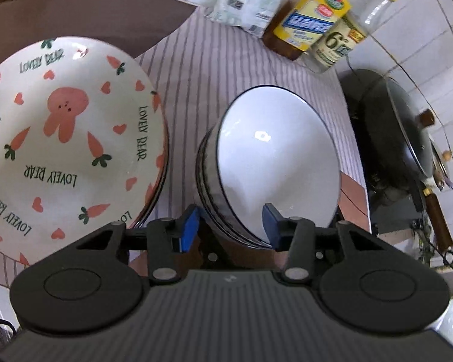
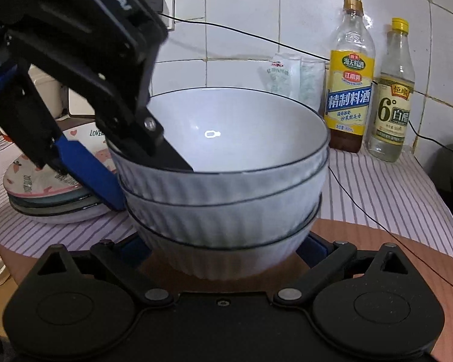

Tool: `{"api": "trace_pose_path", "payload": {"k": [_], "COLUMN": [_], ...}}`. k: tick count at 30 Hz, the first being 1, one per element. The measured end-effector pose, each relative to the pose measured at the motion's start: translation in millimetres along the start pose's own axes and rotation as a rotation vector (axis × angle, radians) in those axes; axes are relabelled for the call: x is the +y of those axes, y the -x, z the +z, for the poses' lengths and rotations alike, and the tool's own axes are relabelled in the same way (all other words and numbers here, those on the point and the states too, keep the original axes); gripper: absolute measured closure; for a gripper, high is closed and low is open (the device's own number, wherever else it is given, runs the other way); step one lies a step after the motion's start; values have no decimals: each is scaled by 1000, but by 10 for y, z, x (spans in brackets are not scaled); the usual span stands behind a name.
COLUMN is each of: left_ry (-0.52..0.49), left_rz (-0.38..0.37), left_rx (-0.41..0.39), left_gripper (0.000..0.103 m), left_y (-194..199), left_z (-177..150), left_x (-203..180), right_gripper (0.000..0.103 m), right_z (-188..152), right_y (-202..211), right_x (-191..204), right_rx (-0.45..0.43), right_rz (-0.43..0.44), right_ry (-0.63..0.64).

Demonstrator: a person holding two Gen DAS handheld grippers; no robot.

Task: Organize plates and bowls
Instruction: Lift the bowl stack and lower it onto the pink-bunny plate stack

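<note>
Three nested white bowls with dark rims stand as a stack on a brown mat, seen close in both views. My left gripper straddles the stack's near-left wall, with one pad inside the top bowl and the blue pad outside, both against it. My right gripper clasps the bottom bowl low down, a blue finger on each side. Left of the bowls lies a stack of plates; the top plate is cream with a pink rabbit, carrots and hearts.
Two bottles, cooking wine and white vinegar, stand at the tiled wall behind the bowls, with white pouches beside them. A lidded black wok sits to the right. A black cable crosses the striped cloth.
</note>
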State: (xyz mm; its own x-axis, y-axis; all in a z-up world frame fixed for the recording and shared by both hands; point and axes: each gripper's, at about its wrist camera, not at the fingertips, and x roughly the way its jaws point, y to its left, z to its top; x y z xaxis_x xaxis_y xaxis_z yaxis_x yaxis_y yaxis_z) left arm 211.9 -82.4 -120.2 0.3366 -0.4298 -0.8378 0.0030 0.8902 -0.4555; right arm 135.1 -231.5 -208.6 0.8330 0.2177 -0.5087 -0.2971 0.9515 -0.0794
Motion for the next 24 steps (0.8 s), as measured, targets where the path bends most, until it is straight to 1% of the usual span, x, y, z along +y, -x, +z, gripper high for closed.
{"api": "trace_pose_path", "payload": {"k": [4, 7, 10, 12, 15, 17, 24], "left_ry": [59, 56, 64, 44, 12, 4, -54], "left_rz": [16, 42, 36, 34, 34, 37, 63], "left_rx": [-4, -18, -41, -48, -54, -53, -54], "left_gripper": [63, 65, 65, 65, 66, 66, 66], "left_y": [-71, -115, -112, -116, -116, -114, -68], "left_z": [21, 2, -29, -33, -25, -24, -69], "left_x": [49, 21, 43, 40, 28, 17, -59], "right_gripper": [1, 0, 1, 1, 1, 1, 1], "right_z": [45, 54, 52, 49, 18, -14, -56], "right_y": [-26, -31, -32, -36, -28, -12, 54], "right_x": [1, -20, -15, -12, 48, 77, 119], "right_rx": [22, 27, 23, 21, 1, -15, -21], "right_rz": [-3, 8, 3, -3, -53, -70, -70], "right_ry": [-1, -5, -11, -23, -54, -60, -56]}}
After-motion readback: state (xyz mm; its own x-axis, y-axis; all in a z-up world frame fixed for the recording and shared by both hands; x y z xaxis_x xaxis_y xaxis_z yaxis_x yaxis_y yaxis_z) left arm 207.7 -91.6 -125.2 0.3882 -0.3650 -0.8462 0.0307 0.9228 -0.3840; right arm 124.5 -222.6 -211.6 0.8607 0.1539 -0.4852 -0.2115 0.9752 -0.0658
